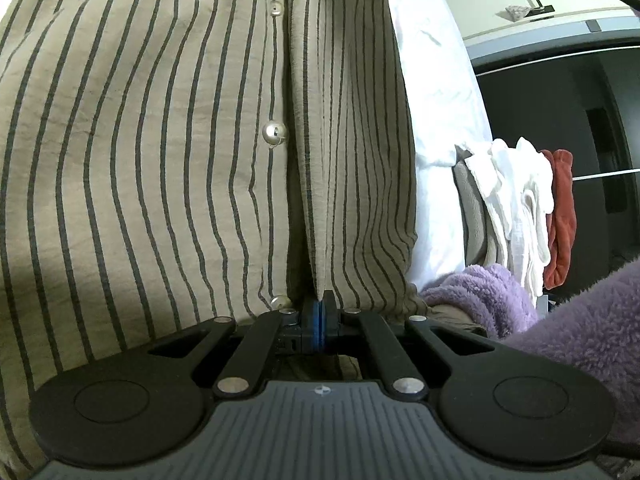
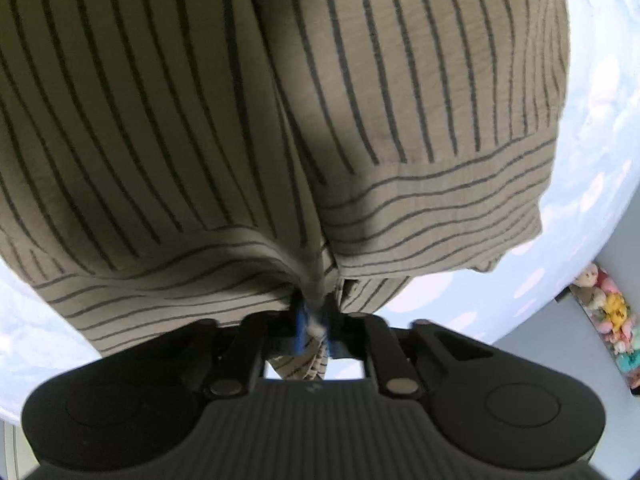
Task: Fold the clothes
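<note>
Striped beige button-up shirt with thin dark lines (image 1: 160, 140) fills most of both wrist views, hanging directly ahead of each pair of tongs. Behind it, to the right of the left tongs, lies a white sheet (image 1: 440, 120); past the right tongs spreads a pale blue cloud-print cover (image 2: 600, 140). A fluffy purple sleeve (image 1: 580, 340) sits right of the left tongs. The left gripper (image 1: 319, 312) is clamped tight on a fold beside the pearly buttons (image 1: 275, 133). The right gripper (image 2: 314, 322) pinches the bunched hem.
</note>
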`<state>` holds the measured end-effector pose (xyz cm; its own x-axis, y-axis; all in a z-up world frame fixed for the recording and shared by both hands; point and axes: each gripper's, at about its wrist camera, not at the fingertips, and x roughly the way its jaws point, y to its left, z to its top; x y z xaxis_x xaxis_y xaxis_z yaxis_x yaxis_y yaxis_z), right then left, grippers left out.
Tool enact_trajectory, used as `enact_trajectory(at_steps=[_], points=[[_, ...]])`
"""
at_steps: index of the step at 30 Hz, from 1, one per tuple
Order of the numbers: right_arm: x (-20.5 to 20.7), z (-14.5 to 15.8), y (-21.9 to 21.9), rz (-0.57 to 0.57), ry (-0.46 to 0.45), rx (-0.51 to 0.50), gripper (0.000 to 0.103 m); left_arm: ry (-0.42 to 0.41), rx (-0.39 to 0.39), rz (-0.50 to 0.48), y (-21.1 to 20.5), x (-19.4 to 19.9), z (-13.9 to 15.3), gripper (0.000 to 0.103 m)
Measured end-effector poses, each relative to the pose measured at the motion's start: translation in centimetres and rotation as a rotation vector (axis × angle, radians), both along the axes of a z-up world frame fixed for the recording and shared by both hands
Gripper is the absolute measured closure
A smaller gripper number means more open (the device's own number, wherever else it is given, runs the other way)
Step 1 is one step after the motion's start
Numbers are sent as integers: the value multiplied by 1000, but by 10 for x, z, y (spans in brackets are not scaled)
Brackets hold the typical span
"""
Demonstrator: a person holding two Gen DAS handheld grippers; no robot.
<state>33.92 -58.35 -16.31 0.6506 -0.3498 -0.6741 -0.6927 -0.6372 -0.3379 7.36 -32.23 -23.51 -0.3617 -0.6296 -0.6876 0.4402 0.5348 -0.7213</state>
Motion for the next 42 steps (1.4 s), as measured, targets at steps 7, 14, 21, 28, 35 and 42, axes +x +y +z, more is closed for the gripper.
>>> enact_trajectory(at_steps=[7, 14, 21, 28, 35, 42], points=[[-4, 41, 10, -107, -123, 41, 62, 0, -3, 9, -1, -1, 1, 103], [-29, 92, 47, -372, -142, 137, 54, 3, -27, 31, 1, -3, 2, 103], [-213, 88, 14, -770, -196, 453, 58, -25, -29, 56, 7, -12, 8, 103], [-354, 102, 32, -1302, -155, 899, 59, -56, -25, 52, 8, -27, 15, 85], [-483, 105, 96, -1605, -23, 1354, 58, -89, -17, 29, 5, -46, 23, 83], [-510, 78, 125, -1760, -140, 1508, 59, -128, -7, 38, 4, -53, 26, 91]])
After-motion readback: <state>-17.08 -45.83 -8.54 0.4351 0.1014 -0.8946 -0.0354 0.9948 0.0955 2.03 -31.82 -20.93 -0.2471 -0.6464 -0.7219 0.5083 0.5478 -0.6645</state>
